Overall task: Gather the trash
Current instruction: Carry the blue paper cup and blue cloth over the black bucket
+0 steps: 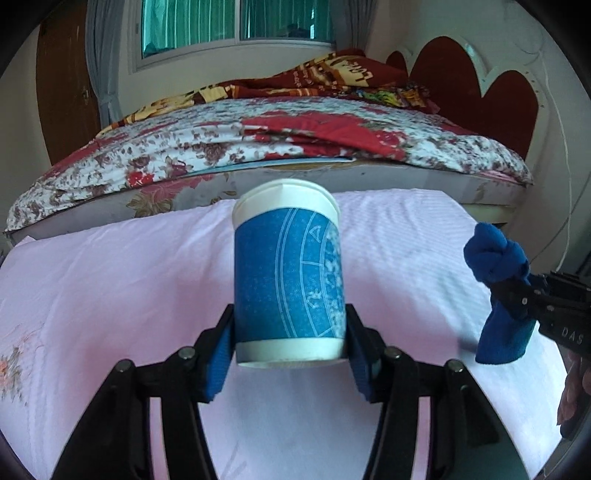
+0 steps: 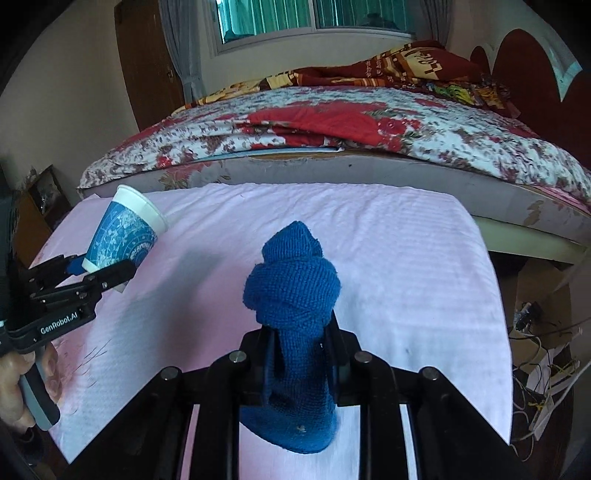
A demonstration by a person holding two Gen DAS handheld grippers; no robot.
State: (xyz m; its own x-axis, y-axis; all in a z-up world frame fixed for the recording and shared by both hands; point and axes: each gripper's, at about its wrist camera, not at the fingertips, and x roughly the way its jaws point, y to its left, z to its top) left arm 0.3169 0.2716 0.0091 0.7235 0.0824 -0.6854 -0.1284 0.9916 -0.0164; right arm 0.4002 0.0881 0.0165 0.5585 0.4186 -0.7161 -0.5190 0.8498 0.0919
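Left wrist: left tool grips the paper cup by its base; right tool clamps the knotted blue cloth.

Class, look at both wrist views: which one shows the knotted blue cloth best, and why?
The right wrist view: the knotted blue cloth fills the centre, clamped in the right gripper, weave and knot clear. The left wrist view shows it only small, at the right edge.

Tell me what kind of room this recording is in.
A bedroom, most likely: a bed with a floral quilt, a padded headboard, and a curtained window behind it.
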